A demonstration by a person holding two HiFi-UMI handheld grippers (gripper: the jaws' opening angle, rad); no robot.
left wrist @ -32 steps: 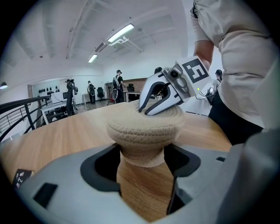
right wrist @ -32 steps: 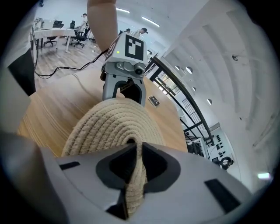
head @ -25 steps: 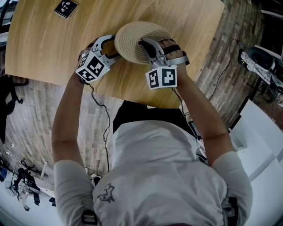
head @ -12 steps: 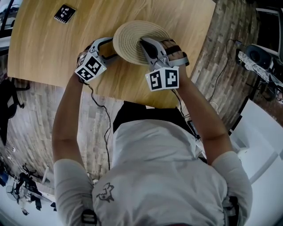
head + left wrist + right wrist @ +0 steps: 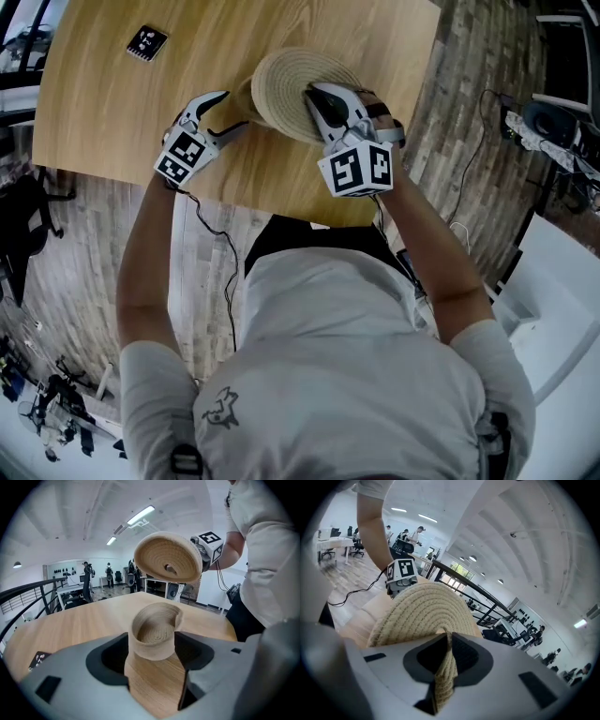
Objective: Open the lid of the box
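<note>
A small round woven box (image 5: 154,637) stands open on the wooden table (image 5: 112,103). My left gripper (image 5: 154,641) is shut on it, its jaw tips pressing the box's two sides. In the head view the box (image 5: 242,98) shows only as a tan sliver beside the left gripper (image 5: 225,112). The woven lid (image 5: 161,555) hangs tilted above and beyond the box, underside towards it. My right gripper (image 5: 447,641) is shut on the rope loop at the centre of the lid (image 5: 422,606). Seen from the head, the right gripper (image 5: 311,94) lies across the lid (image 5: 281,84).
A black marker card (image 5: 147,42) lies at the table's far left, and also shows low left as the card (image 5: 40,658). The table's near edge runs just below both grippers. A cable (image 5: 220,244) hangs from the left gripper towards the floor.
The right gripper has raised and tipped the lid off the box and carried it slightly right. The left gripper has swung leftwards, still at the box.
</note>
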